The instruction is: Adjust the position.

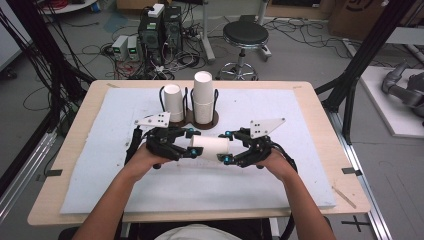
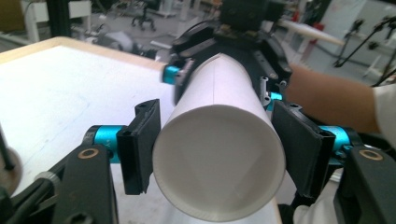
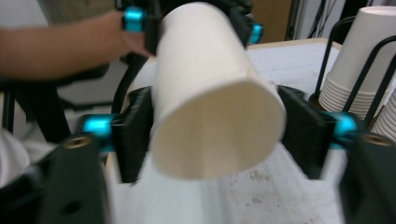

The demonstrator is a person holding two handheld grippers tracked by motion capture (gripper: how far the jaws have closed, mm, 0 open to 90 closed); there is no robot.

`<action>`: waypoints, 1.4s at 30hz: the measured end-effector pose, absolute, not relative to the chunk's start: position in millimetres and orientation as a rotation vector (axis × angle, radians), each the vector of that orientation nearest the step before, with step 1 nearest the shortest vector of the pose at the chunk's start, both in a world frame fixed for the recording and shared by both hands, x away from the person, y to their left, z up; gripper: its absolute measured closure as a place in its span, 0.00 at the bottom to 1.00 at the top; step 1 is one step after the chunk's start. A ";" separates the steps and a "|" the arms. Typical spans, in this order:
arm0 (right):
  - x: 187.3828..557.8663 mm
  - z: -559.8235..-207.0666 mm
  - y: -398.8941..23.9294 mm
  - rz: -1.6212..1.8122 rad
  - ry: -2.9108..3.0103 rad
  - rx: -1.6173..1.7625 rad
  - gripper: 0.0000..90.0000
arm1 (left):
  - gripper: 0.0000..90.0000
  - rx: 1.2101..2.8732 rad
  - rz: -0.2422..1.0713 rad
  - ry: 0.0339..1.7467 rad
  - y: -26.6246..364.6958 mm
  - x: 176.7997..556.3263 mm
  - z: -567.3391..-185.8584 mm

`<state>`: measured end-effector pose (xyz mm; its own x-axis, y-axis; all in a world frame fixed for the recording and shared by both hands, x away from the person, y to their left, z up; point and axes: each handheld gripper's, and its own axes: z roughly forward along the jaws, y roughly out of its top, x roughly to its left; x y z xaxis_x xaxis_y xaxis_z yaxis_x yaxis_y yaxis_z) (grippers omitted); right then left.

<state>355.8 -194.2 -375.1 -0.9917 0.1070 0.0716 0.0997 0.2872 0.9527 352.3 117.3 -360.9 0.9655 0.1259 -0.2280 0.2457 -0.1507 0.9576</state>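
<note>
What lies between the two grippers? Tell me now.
A white cup, lying on its side, bridges them: its open end sits between the left gripper jaws, its base between the right gripper jaws. The high view shows it.

White paper cup (image 2: 219,154) lying sideways, open mouth toward camera, left gripper (image 2: 217,149) pads clamped on its rim, right gripper (image 2: 224,81) around far end, white table (image 2: 60,88) beneath

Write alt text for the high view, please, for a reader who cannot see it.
A person holds a white paper cup sideways between the left tongs and the right tongs above a white-covered table. Behind it, a cup holder carries stacked cups.
</note>
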 end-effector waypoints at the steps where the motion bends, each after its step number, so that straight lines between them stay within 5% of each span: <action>1: 355.7 -375.0 -194.2 1.887 2.510 0.242 0.28 | 0.40 1.721 -0.103 0.279 117.5 352.2 -360.4; 3: 354.8 -375.0 -193.7 1.921 2.471 0.307 0.19 | 0.40 1.706 -0.105 0.281 118.3 352.6 -360.3; 9: 354.8 -379.2 -189.4 1.935 2.508 0.331 0.19 | 0.40 1.665 -0.115 0.268 118.8 352.2 -359.9; 14: 353.0 -377.3 -190.3 1.892 2.505 0.222 0.31 | 0.40 1.678 -0.110 0.256 117.1 351.2 -360.2; 22: 353.7 -374.8 -196.0 1.869 2.487 0.201 0.37 | 0.30 1.720 -0.059 0.302 114.2 349.4 -359.0; 30: 354.6 -373.9 -197.8 1.890 2.506 0.199 0.38 | 0.37 1.766 -0.066 0.255 112.4 349.3 -362.6; 36: 355.0 -372.8 -197.7 1.974 2.460 0.301 0.23 | 0.39 1.741 -0.059 0.233 112.7 348.5 -361.1; 42: 355.4 -372.8 -197.0 1.999 2.444 0.332 0.22 | 0.39 1.718 -0.065 0.226 113.8 348.5 -360.9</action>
